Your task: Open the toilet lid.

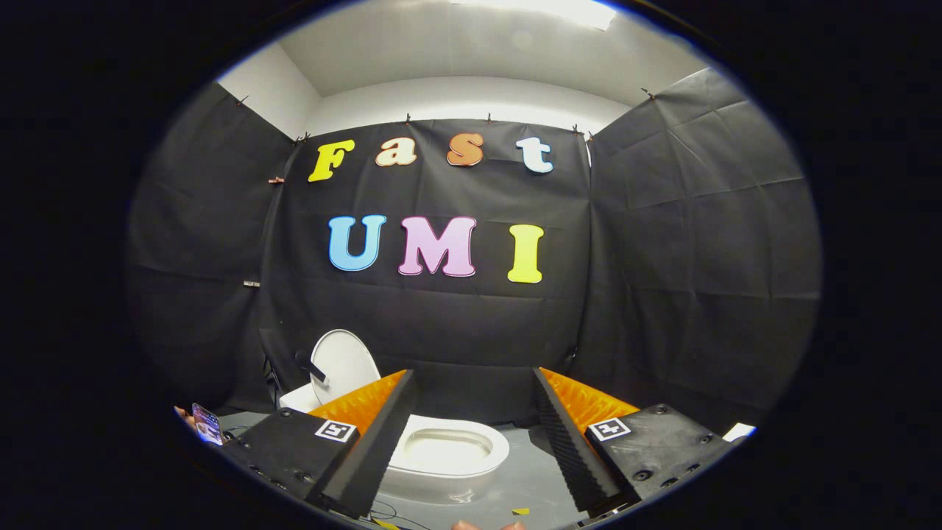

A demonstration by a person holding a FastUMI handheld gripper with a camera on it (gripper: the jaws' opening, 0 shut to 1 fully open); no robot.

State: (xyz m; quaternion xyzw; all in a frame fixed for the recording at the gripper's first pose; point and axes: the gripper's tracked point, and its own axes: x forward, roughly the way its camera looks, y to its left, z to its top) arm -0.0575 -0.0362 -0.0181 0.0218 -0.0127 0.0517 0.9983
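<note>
A small white toilet [449, 450] stands on the grey floor just ahead of my fingers and a little toward the left one. Its round lid [343, 364] is raised upright behind the left finger, leaning back near the black cloth wall. The bowl's seat ring is bare and faces up. My gripper [471, 442] is open, its two black ridged fingers [372, 456] spread wide with orange sides, and nothing sits between them. The left finger covers the toilet's rear left part.
The grey floor [526, 478] spreads under and to the right of the toilet. A phone [207, 423] is held up at the far left beside the left finger. Thin cables [390, 511] and yellow tape bits [520, 511] lie on the floor close below. Black cloth walls enclose the booth.
</note>
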